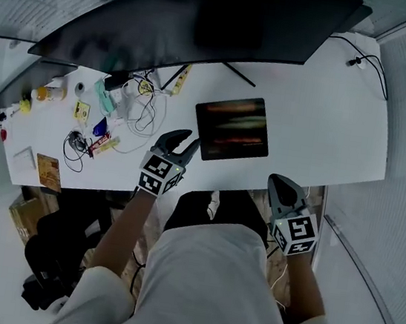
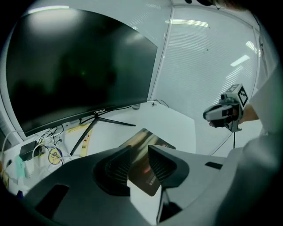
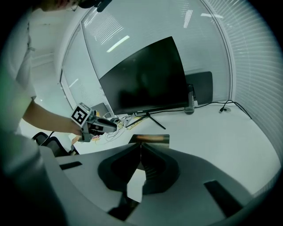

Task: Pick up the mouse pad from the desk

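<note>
While hovering near 6 o'clock edge of desk (image 1: 328,123), noted left tongs (image 1: 185,141) narrowly parted, right tongs (image 1: 281,182) closed together, both empty. Found mouse pad (image 1: 232,129) flat at 1 o'clock. Judged slip likely off its thin, flush edge.

- Head view looks steeply down on the white desk (image 1: 331,101).
- Gripper views look low past their jaws; all three share the dark glossy rectangular mouse pad (image 1: 232,129) ahead.

right gripper (image 3: 140,149) jaws together, mouse pad (image 3: 152,139) ahead
</note>
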Tool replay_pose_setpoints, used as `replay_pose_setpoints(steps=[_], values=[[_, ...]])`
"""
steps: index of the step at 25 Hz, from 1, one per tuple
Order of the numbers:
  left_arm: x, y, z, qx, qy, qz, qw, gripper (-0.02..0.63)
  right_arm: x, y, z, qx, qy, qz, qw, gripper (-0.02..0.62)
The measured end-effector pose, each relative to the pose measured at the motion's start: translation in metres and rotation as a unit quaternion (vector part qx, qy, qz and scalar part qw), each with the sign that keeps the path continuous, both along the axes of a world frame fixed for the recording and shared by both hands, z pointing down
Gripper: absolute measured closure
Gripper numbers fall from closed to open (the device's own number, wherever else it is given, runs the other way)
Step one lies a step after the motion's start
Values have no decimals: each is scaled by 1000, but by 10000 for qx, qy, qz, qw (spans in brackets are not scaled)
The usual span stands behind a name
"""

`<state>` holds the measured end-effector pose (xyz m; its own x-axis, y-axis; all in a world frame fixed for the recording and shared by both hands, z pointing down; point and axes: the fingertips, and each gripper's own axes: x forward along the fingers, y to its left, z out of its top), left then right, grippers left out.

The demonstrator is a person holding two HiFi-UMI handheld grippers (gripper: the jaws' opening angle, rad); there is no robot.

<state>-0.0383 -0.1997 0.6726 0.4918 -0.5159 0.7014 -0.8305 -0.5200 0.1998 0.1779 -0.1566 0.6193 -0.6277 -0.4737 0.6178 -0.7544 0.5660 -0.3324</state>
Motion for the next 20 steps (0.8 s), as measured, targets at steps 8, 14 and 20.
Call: replay_pose_setpoints(steps=[8, 14, 20], values=[[-4, -24, 65, -355, -906, 756, 9924, 375, -7, 1, 27, -249, -95, -264, 9993, 568], [-11, -33, 106, -816, -1471, 1432, 9753, 302, -18, 0, 37, -383, -231, -379, 9983, 568], [-15, -41, 134, -1223, -1809, 1840, 9584, 254, -19, 2, 45, -489, -292, -416, 9975, 568]])
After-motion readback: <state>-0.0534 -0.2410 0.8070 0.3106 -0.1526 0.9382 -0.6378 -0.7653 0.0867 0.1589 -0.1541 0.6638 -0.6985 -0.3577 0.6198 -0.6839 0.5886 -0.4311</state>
